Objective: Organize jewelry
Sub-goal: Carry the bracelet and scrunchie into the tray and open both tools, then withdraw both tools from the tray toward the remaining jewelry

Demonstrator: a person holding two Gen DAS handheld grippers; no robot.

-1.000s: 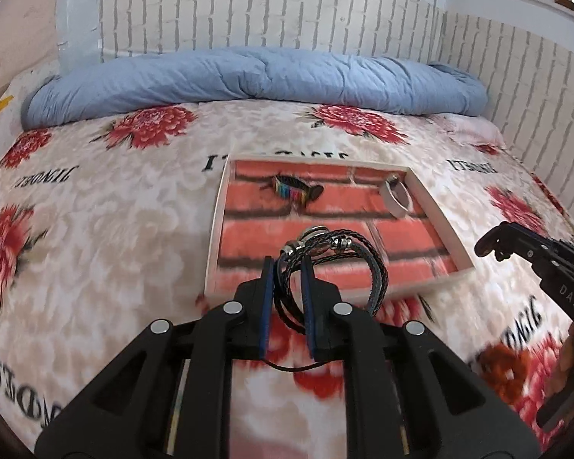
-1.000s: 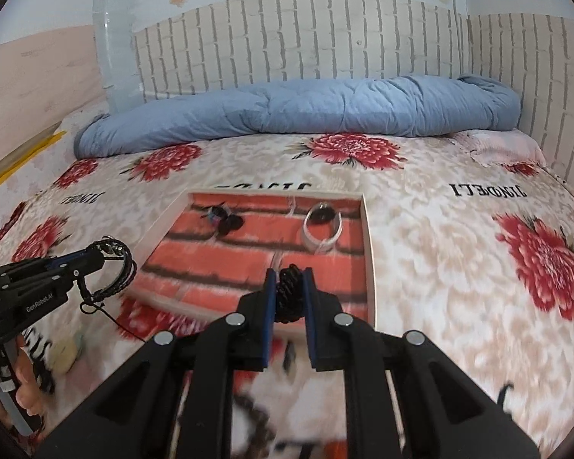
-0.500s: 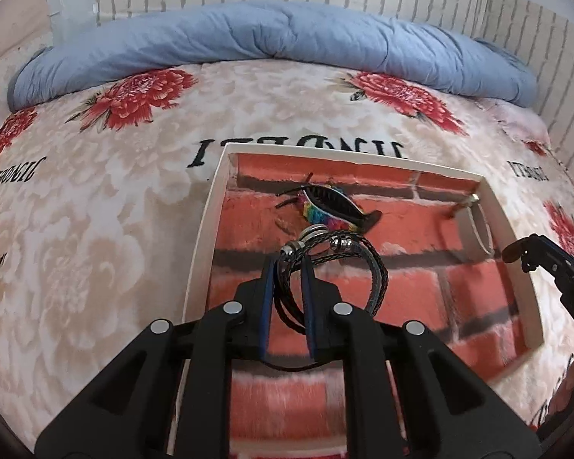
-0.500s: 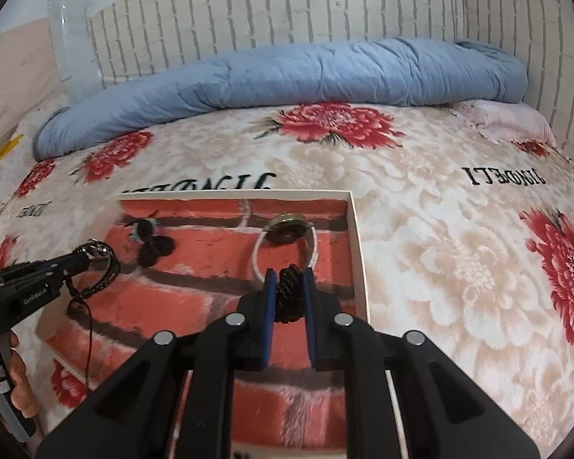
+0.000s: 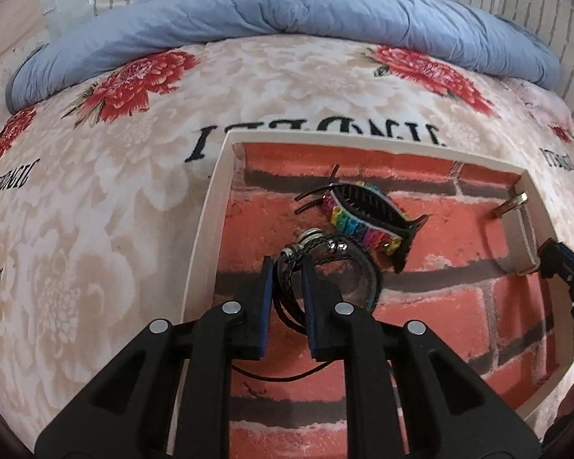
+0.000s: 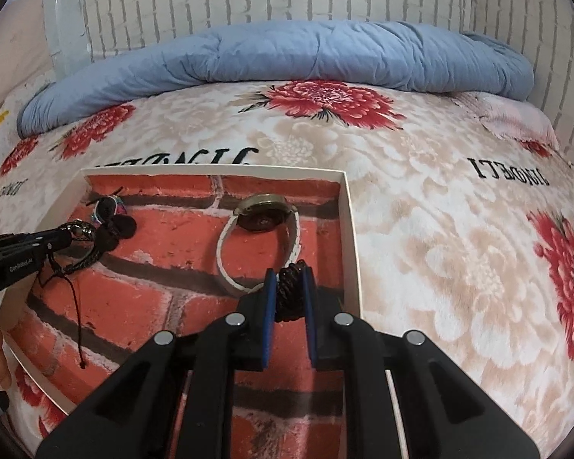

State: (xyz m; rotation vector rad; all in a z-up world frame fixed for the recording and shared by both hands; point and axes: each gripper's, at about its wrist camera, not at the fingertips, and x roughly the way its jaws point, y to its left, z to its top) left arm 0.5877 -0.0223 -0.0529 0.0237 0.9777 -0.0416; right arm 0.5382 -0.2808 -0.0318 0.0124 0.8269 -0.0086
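Observation:
A shallow tray [image 5: 204, 229] with a red brick print and white rim lies on the bed; it also shows in the right wrist view [image 6: 350, 229]. My left gripper [image 5: 287, 267] is shut on a black braided leather bracelet [image 5: 348, 264] with metal clasps, held over the tray's left part. My right gripper [image 6: 290, 279] is shut on a black twisted bracelet [image 6: 290, 294] over the tray's right part. In the tray lie a rainbow beaded bracelet with a black clip [image 5: 363, 218] and a white-strap watch [image 6: 264, 218].
The bed has a cream blanket with red flowers [image 6: 440, 229]. A rolled blue quilt [image 6: 287, 57] lies along the brick-pattern headboard wall. The left gripper shows at the left edge of the right wrist view [image 6: 57, 241].
Both grippers have moved forward and down over the tray, each still holding its bracelet. The tray now looks larger and closer in both views.

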